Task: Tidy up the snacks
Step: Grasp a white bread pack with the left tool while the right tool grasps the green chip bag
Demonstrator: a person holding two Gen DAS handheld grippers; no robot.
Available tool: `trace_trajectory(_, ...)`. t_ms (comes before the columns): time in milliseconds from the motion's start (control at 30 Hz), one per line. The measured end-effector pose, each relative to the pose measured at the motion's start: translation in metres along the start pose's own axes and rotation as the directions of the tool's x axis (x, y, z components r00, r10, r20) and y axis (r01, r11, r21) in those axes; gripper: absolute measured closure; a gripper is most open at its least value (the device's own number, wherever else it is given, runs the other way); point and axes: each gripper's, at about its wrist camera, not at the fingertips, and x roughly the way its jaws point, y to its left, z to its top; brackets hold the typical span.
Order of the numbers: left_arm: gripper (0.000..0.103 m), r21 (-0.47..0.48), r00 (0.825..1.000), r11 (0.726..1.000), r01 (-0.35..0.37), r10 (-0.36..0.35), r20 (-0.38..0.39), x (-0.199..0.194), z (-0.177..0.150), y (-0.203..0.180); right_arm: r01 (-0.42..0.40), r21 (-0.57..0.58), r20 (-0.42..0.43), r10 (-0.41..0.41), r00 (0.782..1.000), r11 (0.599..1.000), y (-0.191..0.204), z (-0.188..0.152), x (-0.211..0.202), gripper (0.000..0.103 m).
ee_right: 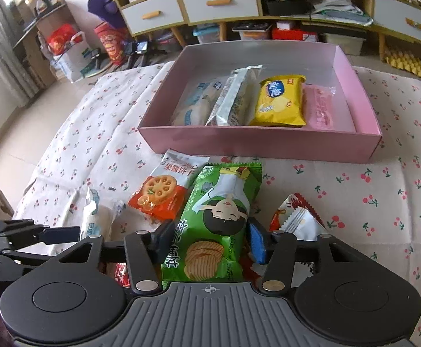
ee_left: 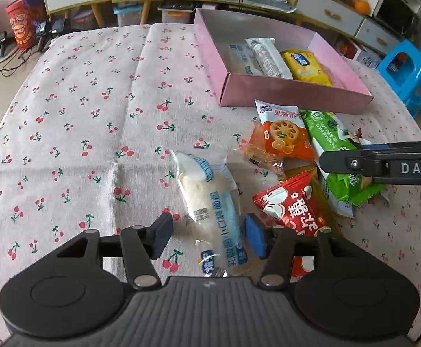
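Two views examined. Left wrist: left tongs [ee_left: 209, 235] stand apart, straddling a white-and-blue snack packet [ee_left: 210, 199] lying on the cherry-print bench [ee_left: 80, 115], pads not touching it. Pink box [ee_left: 294, 98] sits beyond, holding several packets. Right wrist: right tongs [ee_right: 209, 241] are clamped on the green crisp packet [ee_right: 219, 219], just before the box; an orange biscuit packet [ee_right: 161, 196] lies beside it.

Cherry-print tablecloth [ee_left: 94, 101] is covering the worktop. Behind it, a long cabinet with grey drawers [ee_right: 152, 14] is running along the wall, a blue plastic stool [ee_left: 409, 72] sitting beside it, oranges [ee_left: 360, 5] resting on top.
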Motion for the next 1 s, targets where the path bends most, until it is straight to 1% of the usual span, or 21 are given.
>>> trace_trajectory(33, 0.063, 0.002, 1.000, 1.000, 0.004, -0.004, 0.003, -0.001, 0.001, -0.001, 0.000, 0.004, -0.001, 0.000, 1.000, 1.000, -0.001, 0.000, -0.001, 0.051)
trace_trajectory(133, 0.070, -0.008, 1.000, 1.000, 0.007, -0.007, 0.010, -0.004, 0.004, -0.002, -0.003, 0.011, 0.000, 0.003, 1.000, 1.000, -0.001, 0.001, -0.004, 0.052)
trace_trajectory(233, 0.074, -0.021, 1.000, 1.000, 0.018, -0.018, 0.015, -0.006, 0.007, -0.002, -0.013, 0.023, 0.003, 0.013, 1.000, 1.000, -0.004, 0.002, -0.010, 0.052)
trace_trajectory(333, 0.076, -0.038, 0.999, 0.999, 0.034, -0.034, 0.016, -0.008, 0.012, -0.001, -0.016, 0.053, -0.016, 0.017, 1.000, 0.998, -0.007, 0.004, -0.012, 0.052)
trace_trajectory(433, 0.077, -0.055, 0.998, 0.997, 0.053, -0.052, 0.019, -0.010, 0.018, -0.002, -0.013, 0.109, -0.047, 0.019, 0.999, 0.994, -0.013, 0.006, -0.014, 0.052)
trace_trajectory(500, 0.077, -0.076, 0.997, 0.995, 0.071, -0.069, 0.027, -0.013, 0.022, -0.001, -0.021, 0.139, -0.050, 0.028, 0.998, 0.990, -0.017, 0.008, -0.018, 0.052)
trace_trajectory(733, 0.077, -0.110, 0.992, 0.989, 0.103, -0.093, 0.085, -0.025, 0.038, -0.004, -0.030, 0.182, 0.006, 0.030, 1.000, 0.983, -0.031, 0.017, -0.038, 0.052)
trace_trajectory(867, 0.077, -0.126, 0.988, 0.985, 0.117, -0.102, 0.116, -0.027, 0.048, -0.008, -0.026, 0.215, 0.037, 0.019, 0.999, 0.976, -0.039, 0.024, -0.044, 0.052)
trace_trajectory(1000, 0.077, -0.153, 0.984, 0.979, 0.134, -0.112, 0.142, -0.026, 0.060, -0.010, -0.041, 0.251, 0.072, 0.024, 0.997, 0.967, -0.051, 0.035, -0.051, 0.052)
